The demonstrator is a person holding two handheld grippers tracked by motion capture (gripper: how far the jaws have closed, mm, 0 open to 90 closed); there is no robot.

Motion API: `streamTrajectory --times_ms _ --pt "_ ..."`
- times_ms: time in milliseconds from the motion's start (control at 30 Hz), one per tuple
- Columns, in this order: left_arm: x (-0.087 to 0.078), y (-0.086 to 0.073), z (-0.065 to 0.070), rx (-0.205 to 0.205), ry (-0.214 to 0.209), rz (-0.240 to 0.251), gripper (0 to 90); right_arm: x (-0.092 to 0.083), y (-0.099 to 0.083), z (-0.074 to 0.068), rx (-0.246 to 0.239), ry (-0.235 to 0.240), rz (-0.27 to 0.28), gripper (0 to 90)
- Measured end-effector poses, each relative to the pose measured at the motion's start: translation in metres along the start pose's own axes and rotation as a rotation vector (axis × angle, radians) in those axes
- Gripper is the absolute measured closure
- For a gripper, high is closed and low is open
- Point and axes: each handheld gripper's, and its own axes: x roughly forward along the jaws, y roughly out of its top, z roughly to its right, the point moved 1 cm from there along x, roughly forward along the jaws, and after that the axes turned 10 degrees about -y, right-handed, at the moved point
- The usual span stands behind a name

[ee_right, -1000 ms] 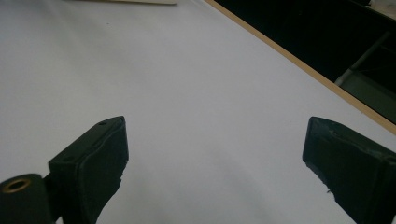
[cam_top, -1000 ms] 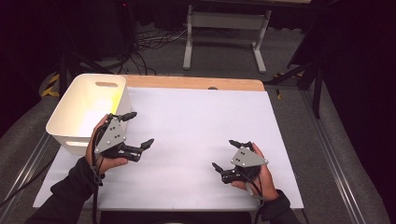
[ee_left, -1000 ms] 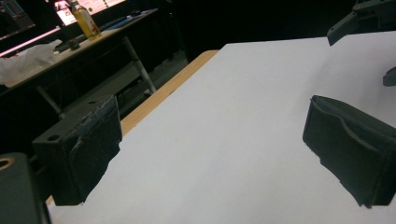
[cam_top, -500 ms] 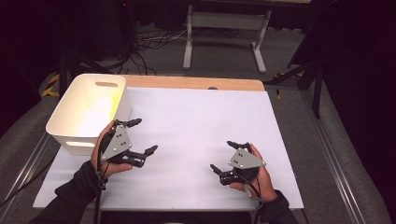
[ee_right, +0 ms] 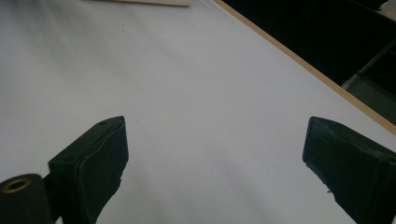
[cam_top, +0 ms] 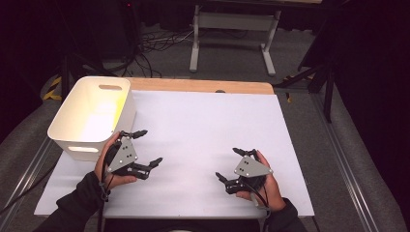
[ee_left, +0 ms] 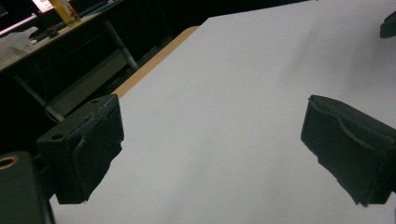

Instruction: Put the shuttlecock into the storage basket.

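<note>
Nothing grabbed yet, work looks unstarted. Left gripper (cam_top: 145, 147) wide open, empty, just beside white bin (cam_top: 67, 126) at table's left edge. Right gripper (cam_top: 230, 164) wide open too, empty, over bare white sheet (cam_top: 203, 125). Bin interior: contents not visible.

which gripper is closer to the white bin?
The left gripper, jaws open, right beside the white bin; the right gripper sits far across the white sheet.
</note>
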Motion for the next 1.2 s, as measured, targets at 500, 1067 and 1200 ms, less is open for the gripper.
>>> streamTrajectory --times_ms 500,1067,1200 --pt "-0.003 -0.026 0.003 -0.047 -0.017 -0.035 7.4 0.002 -0.002 -0.004 0.006 -0.008 -0.002 7.4" --pt "-0.014 -0.051 0.009 -0.09 -0.018 -0.077 7.6 0.005 -0.003 -0.008 0.022 0.005 -0.003 7.4" --pt "-0.019 -0.058 0.009 -0.114 -0.018 -0.074 7.4 0.005 -0.004 -0.007 0.026 0.002 0.0 7.4"
